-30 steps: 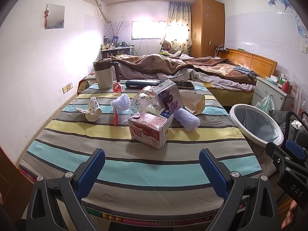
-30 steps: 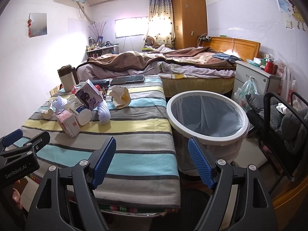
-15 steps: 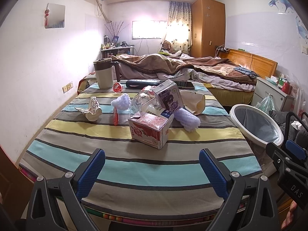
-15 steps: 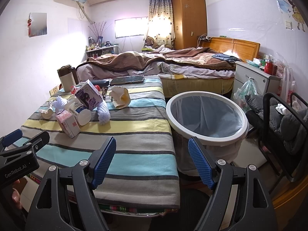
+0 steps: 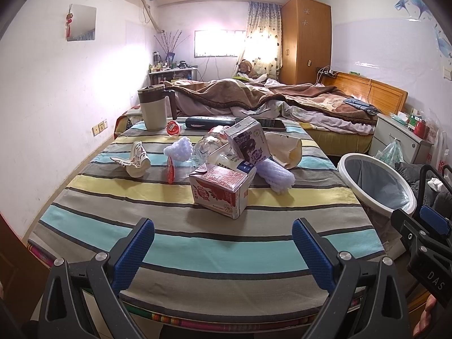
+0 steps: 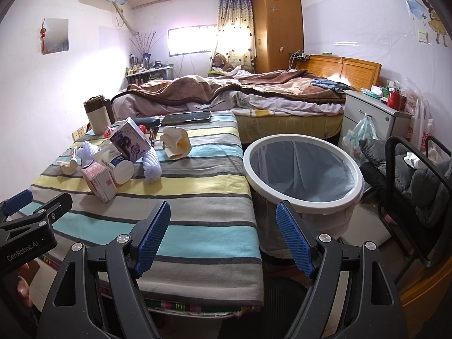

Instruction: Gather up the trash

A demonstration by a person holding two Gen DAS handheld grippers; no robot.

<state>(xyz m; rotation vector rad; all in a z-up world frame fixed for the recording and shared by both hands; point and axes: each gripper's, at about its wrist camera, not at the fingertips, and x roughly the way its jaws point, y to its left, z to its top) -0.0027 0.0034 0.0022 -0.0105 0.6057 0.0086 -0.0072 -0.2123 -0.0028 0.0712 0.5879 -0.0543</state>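
Observation:
Trash lies in a pile mid-table on the striped cloth (image 5: 226,243): a red milk carton (image 5: 219,190), a purple carton (image 5: 248,141), a white jar (image 6: 115,163), foam netting (image 5: 275,173), a crumpled cup (image 5: 135,159), a clear bottle (image 5: 207,145) and a cream paper bowl (image 5: 285,149). A white-rimmed bin (image 6: 302,169) with a grey liner stands at the table's right side. My left gripper (image 5: 223,250) is open and empty above the near table edge. My right gripper (image 6: 223,236) is open and empty over the table's near right corner, beside the bin.
A beige jug (image 5: 154,107), a dark case (image 5: 209,121) and a phone (image 5: 271,124) lie at the table's far end. A bed (image 5: 282,101) is behind. A dark chair (image 6: 418,175) with clothes and a nightstand (image 6: 375,118) stand to the right.

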